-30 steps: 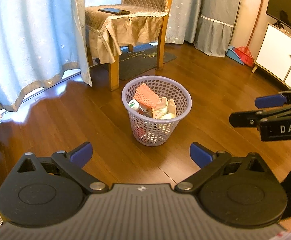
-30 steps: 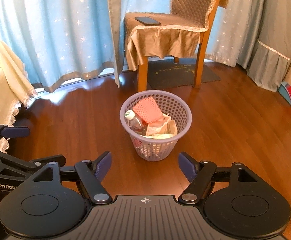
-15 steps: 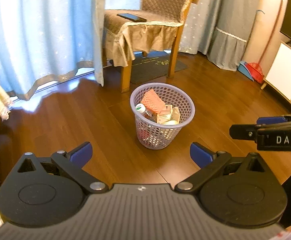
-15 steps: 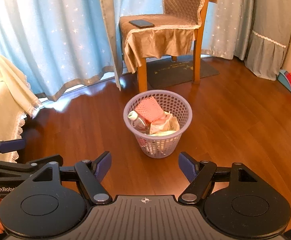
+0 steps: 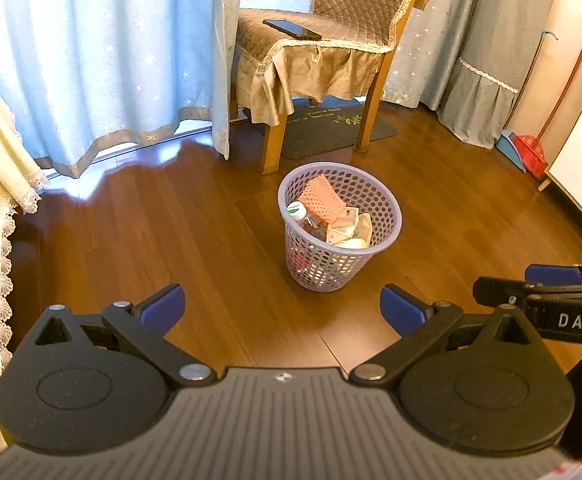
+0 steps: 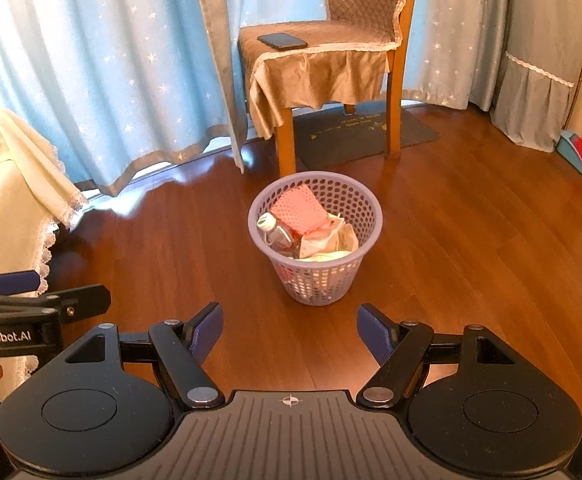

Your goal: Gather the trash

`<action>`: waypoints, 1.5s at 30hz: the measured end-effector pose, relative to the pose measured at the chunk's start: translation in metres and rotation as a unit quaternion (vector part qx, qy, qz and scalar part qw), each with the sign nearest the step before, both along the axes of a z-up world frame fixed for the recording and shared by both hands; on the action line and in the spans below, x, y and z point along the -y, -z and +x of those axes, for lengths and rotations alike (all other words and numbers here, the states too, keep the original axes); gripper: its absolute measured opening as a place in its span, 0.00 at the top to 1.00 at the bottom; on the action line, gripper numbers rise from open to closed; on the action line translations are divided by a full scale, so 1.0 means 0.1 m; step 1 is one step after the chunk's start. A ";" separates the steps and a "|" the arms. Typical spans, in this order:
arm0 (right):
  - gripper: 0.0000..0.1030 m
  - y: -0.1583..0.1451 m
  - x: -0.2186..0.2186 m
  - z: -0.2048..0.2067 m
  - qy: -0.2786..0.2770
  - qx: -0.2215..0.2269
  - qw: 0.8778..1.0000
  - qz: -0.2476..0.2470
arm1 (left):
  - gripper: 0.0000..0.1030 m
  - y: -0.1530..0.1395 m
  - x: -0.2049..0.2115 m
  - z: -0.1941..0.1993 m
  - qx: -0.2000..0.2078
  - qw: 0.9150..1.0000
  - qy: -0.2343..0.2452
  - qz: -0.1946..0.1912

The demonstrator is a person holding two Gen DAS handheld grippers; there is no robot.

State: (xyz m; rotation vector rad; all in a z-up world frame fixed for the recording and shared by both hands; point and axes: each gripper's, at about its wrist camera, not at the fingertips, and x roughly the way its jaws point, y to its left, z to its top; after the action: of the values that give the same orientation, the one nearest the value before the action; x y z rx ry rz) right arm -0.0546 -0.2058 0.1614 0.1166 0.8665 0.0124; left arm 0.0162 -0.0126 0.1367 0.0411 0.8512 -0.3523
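A lilac perforated waste basket [image 5: 387,216] [image 6: 371,208] stands on the wooden floor in front of a chair. Inside lie a pink foam net [image 5: 323,199] [image 6: 297,210], a clear plastic bottle [image 5: 305,220] [image 6: 277,232] and crumpled wrappers [image 5: 351,228] [image 6: 329,240]. My left gripper [image 5: 281,310] is open and empty, well back from the basket. My right gripper [image 6: 289,334] is open and empty too, also short of the basket. Each gripper shows at the edge of the other's view.
A wooden chair [image 5: 323,48] [image 6: 331,52] with a brown quilted cover holds a dark phone [image 5: 292,29] [image 6: 283,40]. Blue curtains [image 5: 91,52] hang left, cream lace cloth [image 6: 7,184] at far left, a dark mat [image 6: 365,132] under the chair, a red broom and dustpan [image 5: 525,150], a white cabinet [image 5: 579,176].
Both grippers have drawn back and risen from the basket, which now looks smaller and farther. More of the chair and curtains shows. Both stay open and empty.
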 end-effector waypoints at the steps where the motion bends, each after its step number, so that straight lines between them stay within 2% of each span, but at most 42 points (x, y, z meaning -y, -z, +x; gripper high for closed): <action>1: 0.31 -0.01 0.01 0.01 0.000 0.000 1.000 0.000 | 0.01 -0.02 0.01 0.00 0.000 1.000 0.000 0.001; 10: 0.31 -0.08 0.08 0.03 0.004 -0.002 1.000 0.010 | 0.01 -0.11 0.07 0.03 -0.006 1.000 -0.003 0.009; 22: 0.31 -0.09 0.03 0.04 -0.004 -0.017 1.000 0.013 | 0.01 -0.16 0.02 0.05 -0.018 0.999 -0.031 0.017; 45: 0.31 -0.15 0.10 0.18 0.007 -0.018 1.000 0.018 | 0.01 -0.18 0.15 0.12 -0.026 0.999 -0.021 0.027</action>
State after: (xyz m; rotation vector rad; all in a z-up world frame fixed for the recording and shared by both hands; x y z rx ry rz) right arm -0.0368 -0.2157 0.1765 0.1574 0.9017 0.0131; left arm 0.0277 -0.0279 0.1547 0.0645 0.9115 -0.2926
